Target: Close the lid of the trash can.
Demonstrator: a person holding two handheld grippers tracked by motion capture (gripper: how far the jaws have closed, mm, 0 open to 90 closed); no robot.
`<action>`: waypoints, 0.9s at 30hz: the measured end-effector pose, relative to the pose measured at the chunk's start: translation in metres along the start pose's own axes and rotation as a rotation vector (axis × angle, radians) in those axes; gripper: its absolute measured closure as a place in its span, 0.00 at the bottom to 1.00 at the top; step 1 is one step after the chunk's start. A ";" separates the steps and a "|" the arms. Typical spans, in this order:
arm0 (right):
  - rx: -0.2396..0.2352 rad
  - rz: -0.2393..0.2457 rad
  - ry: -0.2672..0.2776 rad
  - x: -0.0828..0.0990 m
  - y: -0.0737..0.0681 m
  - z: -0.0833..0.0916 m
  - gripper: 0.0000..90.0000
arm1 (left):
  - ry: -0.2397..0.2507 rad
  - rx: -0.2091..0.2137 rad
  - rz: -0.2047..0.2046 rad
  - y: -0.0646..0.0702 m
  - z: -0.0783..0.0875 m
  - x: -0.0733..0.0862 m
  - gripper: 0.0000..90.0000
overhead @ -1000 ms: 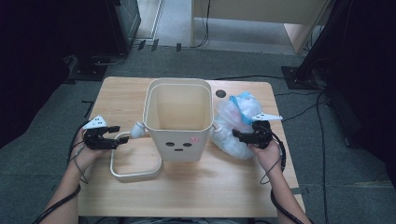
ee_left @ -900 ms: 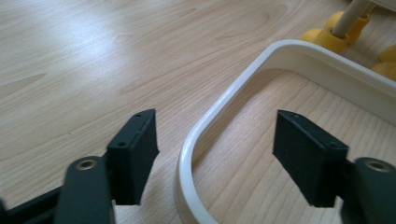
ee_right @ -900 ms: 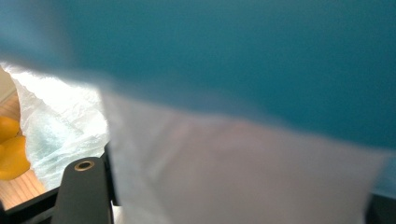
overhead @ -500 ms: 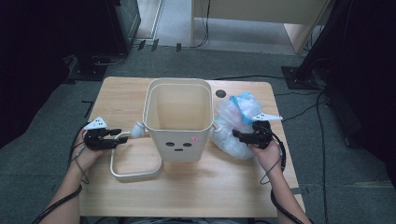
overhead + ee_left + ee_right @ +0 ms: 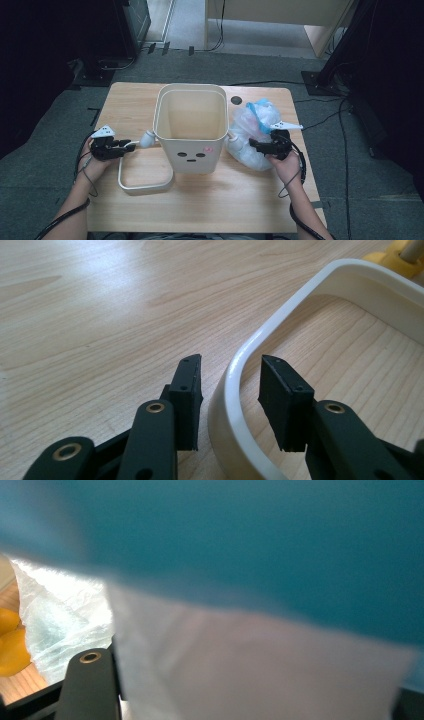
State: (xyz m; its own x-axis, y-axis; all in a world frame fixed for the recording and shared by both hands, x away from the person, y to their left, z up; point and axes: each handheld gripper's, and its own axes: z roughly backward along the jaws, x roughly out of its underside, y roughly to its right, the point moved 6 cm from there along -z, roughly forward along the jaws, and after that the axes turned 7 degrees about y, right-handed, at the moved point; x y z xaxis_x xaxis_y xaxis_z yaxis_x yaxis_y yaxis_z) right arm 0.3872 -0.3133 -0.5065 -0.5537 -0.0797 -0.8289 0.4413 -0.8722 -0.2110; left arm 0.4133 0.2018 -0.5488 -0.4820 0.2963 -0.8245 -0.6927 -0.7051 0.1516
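Observation:
A cream bin (image 5: 192,150) with a small face on its front stands mid-table. A cream ring frame (image 5: 145,186) lies flat to its left. My left gripper (image 5: 131,144) straddles the frame's corner. In the left gripper view the rim (image 5: 310,287) runs between the black pads (image 5: 187,390). The jaws have just been closing, and a gap still shows on the inner side. On the right, my right gripper (image 5: 252,145) is shut on a clear plastic bag (image 5: 250,120) with a blue band. Bag film (image 5: 250,655) lies close over the lens in the right gripper view.
A round white knob (image 5: 148,139) sticks out of the bin's left side near the left gripper. A dark round hole (image 5: 236,100) sits in the table behind the bin. Bare wood (image 5: 225,200) stretches along the front. Dark stands and cables surround the table.
The left gripper's jaws have narrowed around the frame's rim. The right gripper and the bag have stayed put.

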 end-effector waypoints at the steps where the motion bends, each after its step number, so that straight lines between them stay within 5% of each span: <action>1: 0.001 -0.001 -0.001 0.000 0.000 0.000 0.35 | -0.001 0.000 -0.004 0.000 -0.001 0.000 0.70; 7: 0.001 0.001 -0.003 0.001 0.000 0.000 0.35 | 0.000 -0.015 -0.037 0.001 -0.003 0.002 0.79; 10: 0.001 0.000 -0.004 0.001 0.000 0.000 0.35 | -0.002 -0.014 -0.013 -0.002 -0.002 0.003 0.84; 27: 0.002 -0.003 -0.005 0.001 0.000 -0.001 0.35 | -0.026 0.005 0.001 0.000 -0.002 0.001 0.86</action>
State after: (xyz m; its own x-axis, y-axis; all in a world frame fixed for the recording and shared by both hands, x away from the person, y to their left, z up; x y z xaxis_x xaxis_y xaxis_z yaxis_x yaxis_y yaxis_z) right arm 0.3869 -0.3127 -0.5075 -0.5582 -0.0798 -0.8258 0.4386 -0.8733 -0.2120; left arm 0.4144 0.2007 -0.5505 -0.4963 0.3122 -0.8101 -0.6948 -0.7023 0.1550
